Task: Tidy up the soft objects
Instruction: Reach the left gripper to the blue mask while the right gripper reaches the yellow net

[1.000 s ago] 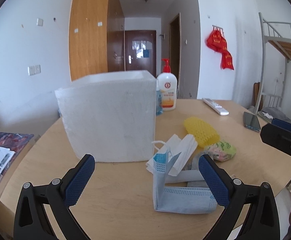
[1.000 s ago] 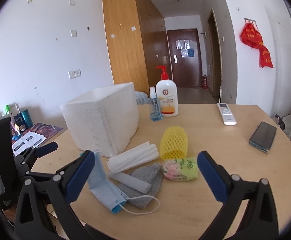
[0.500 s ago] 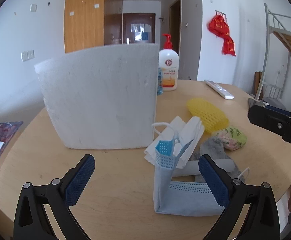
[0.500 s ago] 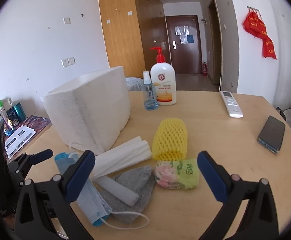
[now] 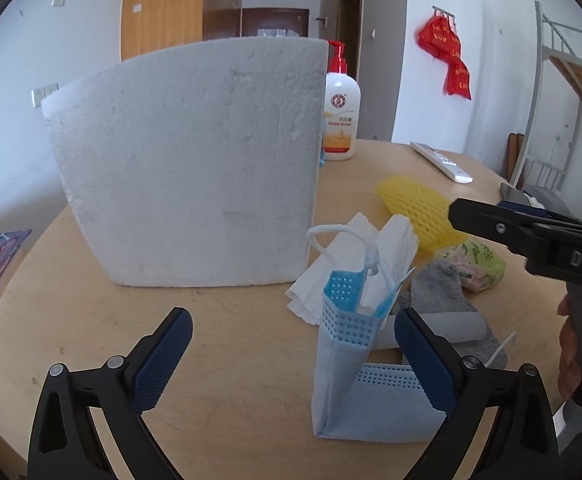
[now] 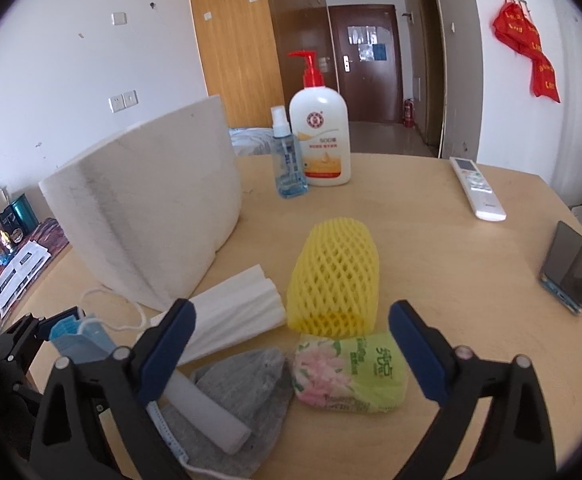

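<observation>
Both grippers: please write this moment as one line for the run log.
left gripper: open, near blue face mask | right gripper: open, jaws just closing slightly, over tissue pack | nothing held | foam box: upright

Premises appear to be a dormitory-type living room: metal bunk bed frame (image 5: 551,52) at one wall, wooden wardrobe (image 6: 231,40), corridor to a dark entrance door (image 6: 365,60), red hangings (image 6: 531,56), and a round wooden table (image 6: 431,248) bearing household toiletries.

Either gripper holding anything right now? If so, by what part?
Nothing held. Left gripper is open, the blue face mask between its fingers but ungripped. Right gripper is open above the tissue pack.
</observation>
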`<state>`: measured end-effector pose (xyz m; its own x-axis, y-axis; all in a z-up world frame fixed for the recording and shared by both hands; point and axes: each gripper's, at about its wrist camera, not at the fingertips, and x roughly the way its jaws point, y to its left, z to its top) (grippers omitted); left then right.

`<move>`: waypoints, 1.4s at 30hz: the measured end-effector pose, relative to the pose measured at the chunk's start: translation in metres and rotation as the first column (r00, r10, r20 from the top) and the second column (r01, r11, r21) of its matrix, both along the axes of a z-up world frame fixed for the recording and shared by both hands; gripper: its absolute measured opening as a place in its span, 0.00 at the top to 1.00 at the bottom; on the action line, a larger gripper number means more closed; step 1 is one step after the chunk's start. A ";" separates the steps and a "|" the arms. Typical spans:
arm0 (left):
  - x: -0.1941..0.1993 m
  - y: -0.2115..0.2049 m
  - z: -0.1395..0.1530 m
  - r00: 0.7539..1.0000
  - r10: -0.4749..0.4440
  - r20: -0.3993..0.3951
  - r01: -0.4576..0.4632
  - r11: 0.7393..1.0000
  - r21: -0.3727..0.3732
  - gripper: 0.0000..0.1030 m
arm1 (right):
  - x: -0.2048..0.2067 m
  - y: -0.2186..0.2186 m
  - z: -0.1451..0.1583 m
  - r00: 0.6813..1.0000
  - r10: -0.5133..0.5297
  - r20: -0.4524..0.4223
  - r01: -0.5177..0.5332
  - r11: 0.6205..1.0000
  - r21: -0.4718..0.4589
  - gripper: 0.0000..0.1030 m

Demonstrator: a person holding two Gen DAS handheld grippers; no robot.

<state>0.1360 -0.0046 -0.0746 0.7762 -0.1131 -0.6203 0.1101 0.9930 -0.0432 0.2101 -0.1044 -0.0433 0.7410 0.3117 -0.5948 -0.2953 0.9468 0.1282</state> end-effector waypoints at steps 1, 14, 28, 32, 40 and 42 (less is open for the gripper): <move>0.001 0.000 -0.001 1.000 -0.003 -0.002 0.003 1.000 -0.003 0.05 | 0.002 0.001 -0.001 1.000 0.001 -0.002 -0.001 1.000 -0.005 0.07; 0.007 0.009 -0.015 0.997 -0.031 -0.072 0.030 0.999 -0.022 0.20 | 0.036 0.001 -0.012 0.998 -0.007 -0.066 0.003 0.998 -0.056 0.17; 0.002 0.014 -0.017 0.988 -0.088 -0.129 0.078 0.994 -0.083 0.50 | 0.047 0.003 -0.019 0.994 -0.006 -0.107 -0.001 0.998 -0.060 0.27; -0.002 0.017 -0.017 0.985 -0.099 -0.140 0.087 0.992 -0.089 0.62 | 0.048 0.000 -0.019 0.994 -0.009 -0.112 0.004 0.999 -0.048 0.42; -0.015 0.021 -0.011 0.985 -0.116 -0.130 0.106 0.991 -0.084 0.63 | 0.049 0.002 -0.019 0.993 -0.007 -0.114 0.001 0.999 -0.051 0.48; -0.018 0.021 -0.009 0.985 -0.120 -0.125 0.110 0.990 -0.082 0.63 | 0.048 0.003 -0.018 0.994 -0.005 -0.112 -0.001 0.998 -0.057 0.48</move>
